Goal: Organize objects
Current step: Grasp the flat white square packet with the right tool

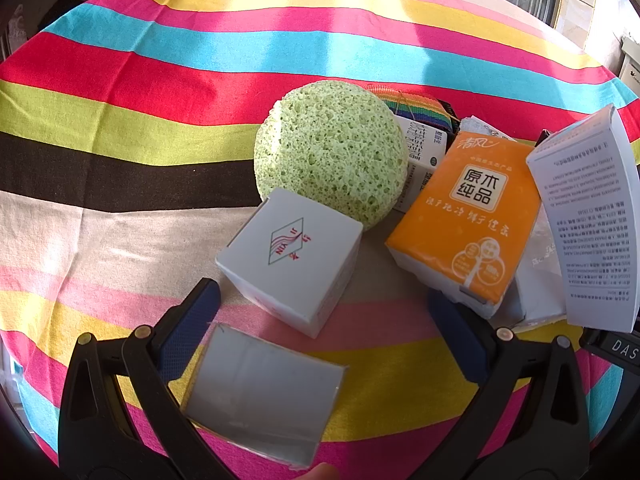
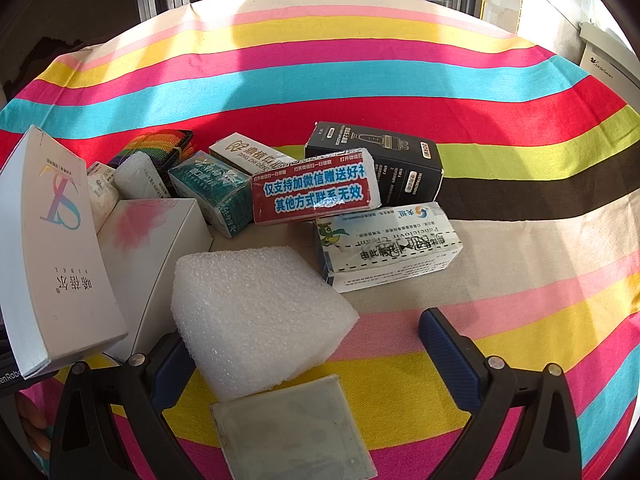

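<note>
On the striped cloth we see the objects clustered together: a small white cube box rests against a green sponge ball, with an orange tissue pack just beside. Our left gripper is spread wide, holding nothing. Our right gripper is likewise wide open — a white foam block lies between its fingers, touching the left one.

Bright sunlight from the far windows; sharp frames, fisheye-curved, dark-vignetted edges.
</note>
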Demonstrator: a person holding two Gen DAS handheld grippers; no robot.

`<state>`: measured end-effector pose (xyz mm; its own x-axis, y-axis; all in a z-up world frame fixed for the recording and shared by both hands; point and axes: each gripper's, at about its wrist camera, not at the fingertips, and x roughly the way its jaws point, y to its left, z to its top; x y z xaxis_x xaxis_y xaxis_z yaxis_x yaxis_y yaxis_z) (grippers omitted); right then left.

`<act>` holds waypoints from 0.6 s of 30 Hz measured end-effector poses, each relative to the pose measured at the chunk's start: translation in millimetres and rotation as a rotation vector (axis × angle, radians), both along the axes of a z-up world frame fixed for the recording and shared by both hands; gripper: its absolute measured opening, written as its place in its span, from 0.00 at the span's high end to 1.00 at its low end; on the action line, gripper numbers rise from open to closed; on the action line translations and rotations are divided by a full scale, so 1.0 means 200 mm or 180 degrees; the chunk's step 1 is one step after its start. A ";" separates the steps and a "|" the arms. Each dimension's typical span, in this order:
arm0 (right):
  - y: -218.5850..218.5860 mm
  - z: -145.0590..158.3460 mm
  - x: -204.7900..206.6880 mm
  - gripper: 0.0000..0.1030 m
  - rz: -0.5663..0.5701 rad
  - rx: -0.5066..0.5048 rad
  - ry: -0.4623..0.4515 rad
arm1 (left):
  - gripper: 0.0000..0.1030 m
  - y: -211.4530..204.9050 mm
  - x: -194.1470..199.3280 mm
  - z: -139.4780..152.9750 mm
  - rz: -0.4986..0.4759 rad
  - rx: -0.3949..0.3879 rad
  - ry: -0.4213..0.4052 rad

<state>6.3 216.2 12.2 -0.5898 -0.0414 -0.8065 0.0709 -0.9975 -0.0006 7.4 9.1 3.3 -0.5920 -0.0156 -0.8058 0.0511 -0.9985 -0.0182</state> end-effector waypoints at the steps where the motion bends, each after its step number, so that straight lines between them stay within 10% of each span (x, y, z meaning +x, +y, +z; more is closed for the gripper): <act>1: 0.00 0.00 0.00 0.00 0.0000 0.0000 0.0000 | 0.00 0.00 0.00 0.00 0.0006 -0.0001 -0.0001; 18: 0.00 0.01 0.00 0.00 -0.0021 0.0012 -0.0003 | 0.02 0.02 0.07 0.01 -0.0120 0.0040 0.0025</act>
